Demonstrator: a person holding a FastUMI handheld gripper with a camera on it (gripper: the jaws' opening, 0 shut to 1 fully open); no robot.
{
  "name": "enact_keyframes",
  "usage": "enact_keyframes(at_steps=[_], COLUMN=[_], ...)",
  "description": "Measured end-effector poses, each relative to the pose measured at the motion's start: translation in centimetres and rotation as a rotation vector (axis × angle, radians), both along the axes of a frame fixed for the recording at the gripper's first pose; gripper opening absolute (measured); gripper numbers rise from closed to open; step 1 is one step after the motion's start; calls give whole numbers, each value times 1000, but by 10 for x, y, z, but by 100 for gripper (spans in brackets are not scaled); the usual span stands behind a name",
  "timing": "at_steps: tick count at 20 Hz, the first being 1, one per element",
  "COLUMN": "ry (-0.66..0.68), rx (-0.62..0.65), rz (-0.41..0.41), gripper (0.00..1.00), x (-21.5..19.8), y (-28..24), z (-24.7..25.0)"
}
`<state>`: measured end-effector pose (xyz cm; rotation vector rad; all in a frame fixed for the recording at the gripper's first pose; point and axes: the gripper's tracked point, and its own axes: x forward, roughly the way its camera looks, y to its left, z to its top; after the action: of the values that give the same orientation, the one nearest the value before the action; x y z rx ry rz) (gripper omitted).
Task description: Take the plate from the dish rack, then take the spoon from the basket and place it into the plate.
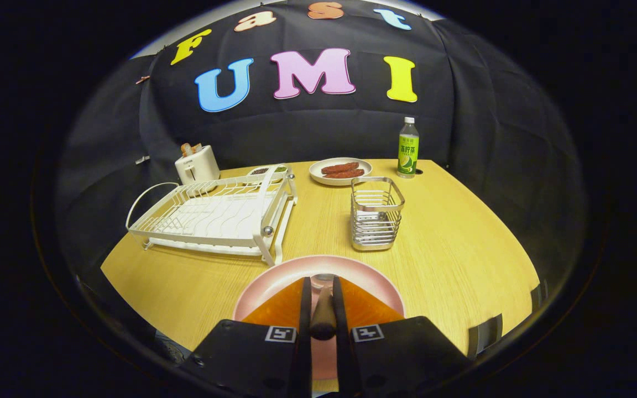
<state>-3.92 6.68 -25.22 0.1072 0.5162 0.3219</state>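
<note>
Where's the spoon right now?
In the gripper view the spoon is clamped between the two fingers of the gripper, handle toward the camera, its bowl over the pink plate on the table's near edge, in front of the wire basket.

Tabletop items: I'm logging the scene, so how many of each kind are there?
Plates: 2, pink plate under the jaws, white plate with sausages
Spoons: 1, spoon gripped in the gripper
Dish racks: 1
Wire baskets: 1
Toasters: 1
Bottles: 1
Small dishes behind the rack: 1
Total: 8
</note>
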Motion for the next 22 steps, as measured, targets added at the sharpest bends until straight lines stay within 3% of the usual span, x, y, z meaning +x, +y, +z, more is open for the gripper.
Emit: enact_keyframes(at_steps=[1,3,4,5,6,8,16,22], ry=[2,-5,-15,-29,-47,-96,-372,-477], rx=[1,6,7,8,11,13,-58,-48], rz=[9,23,24,21,16,3,-161,-306], gripper=[25,40,60,70,90,99,98,98], x=[2,4,6,7,10,14,12,-16], y=[2,5,5,5,4,0,-62,-115], z=[3,15,23,33,45,74,206,269])
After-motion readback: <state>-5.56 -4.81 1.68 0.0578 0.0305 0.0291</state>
